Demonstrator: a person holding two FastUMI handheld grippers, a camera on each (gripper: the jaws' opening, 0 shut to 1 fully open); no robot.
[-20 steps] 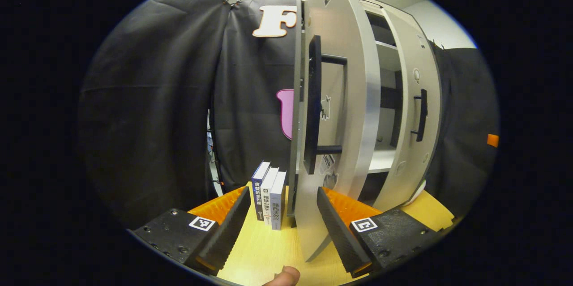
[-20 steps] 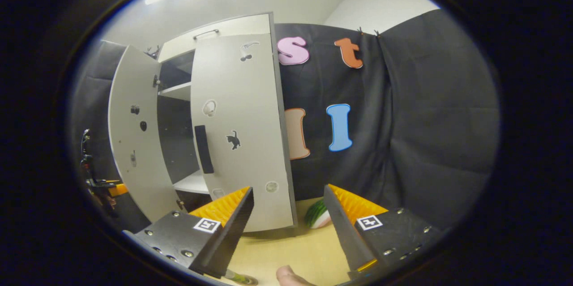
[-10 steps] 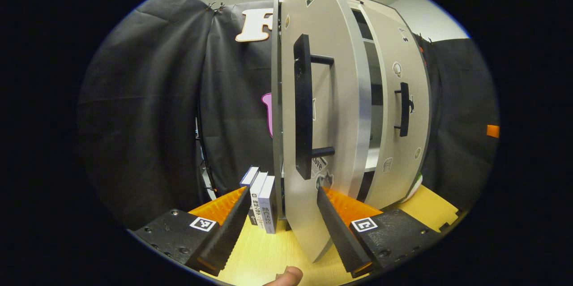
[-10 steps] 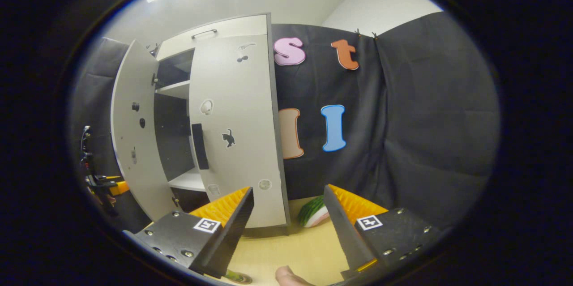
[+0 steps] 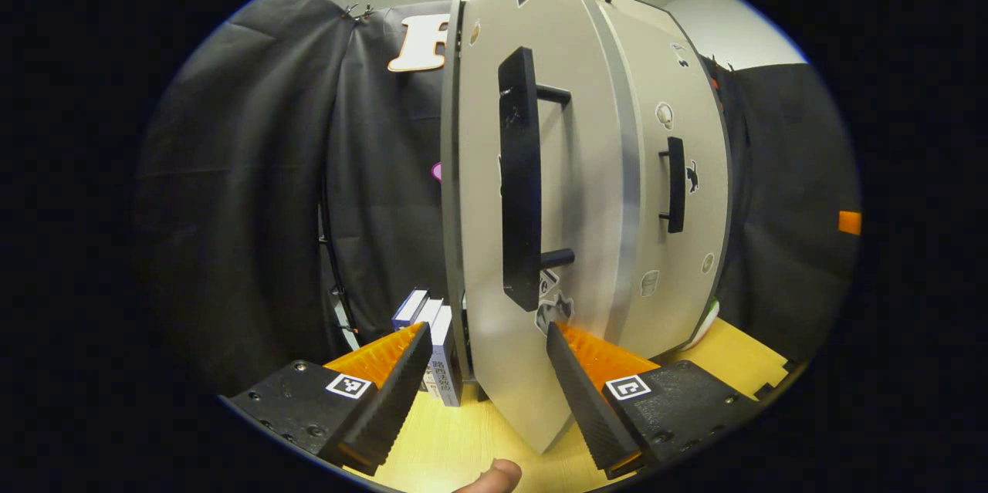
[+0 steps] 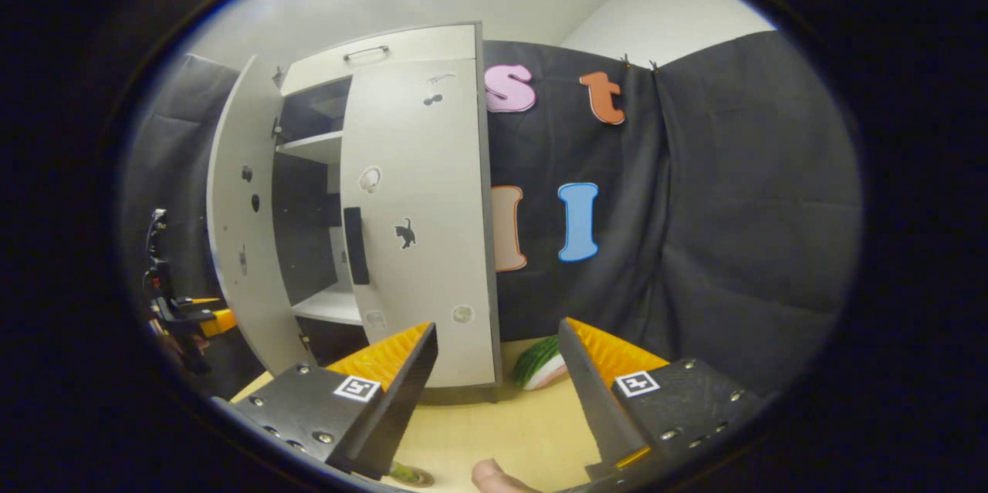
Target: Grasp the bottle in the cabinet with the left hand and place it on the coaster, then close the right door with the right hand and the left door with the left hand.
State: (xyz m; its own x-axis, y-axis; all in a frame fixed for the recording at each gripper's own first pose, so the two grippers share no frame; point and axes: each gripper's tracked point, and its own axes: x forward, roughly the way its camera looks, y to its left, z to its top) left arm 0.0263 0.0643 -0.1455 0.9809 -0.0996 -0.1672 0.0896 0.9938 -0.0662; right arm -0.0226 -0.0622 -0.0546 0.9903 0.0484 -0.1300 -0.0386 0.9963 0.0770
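The grey cabinet's left door (image 5: 571, 261) stands partly open, its long black handle (image 5: 519, 177) close ahead of my left gripper (image 5: 486, 373). That gripper is open, and the door's lower edge sits between its fingers without being pinched. The right door (image 5: 679, 246) lies flat against the cabinet front, or nearly so. In the right gripper view the left door (image 6: 235, 223) angles outward, the right door (image 6: 417, 223) covers its side, and dark shelves (image 6: 309, 215) show between them. My right gripper (image 6: 498, 393) hangs open over the table, holding nothing.
Several upright books (image 5: 432, 339) stand left of the cabinet on the yellow table (image 5: 455, 447). A watermelon slice (image 6: 536, 362) lies by the cabinet's right foot. A small green round thing (image 6: 401, 472) sits at the table's near edge. The left gripper (image 6: 185, 315) shows far left.
The left door has swung further toward the cabinet as my left gripper moved with it, narrowing the gap. The right gripper has shifted only slightly.
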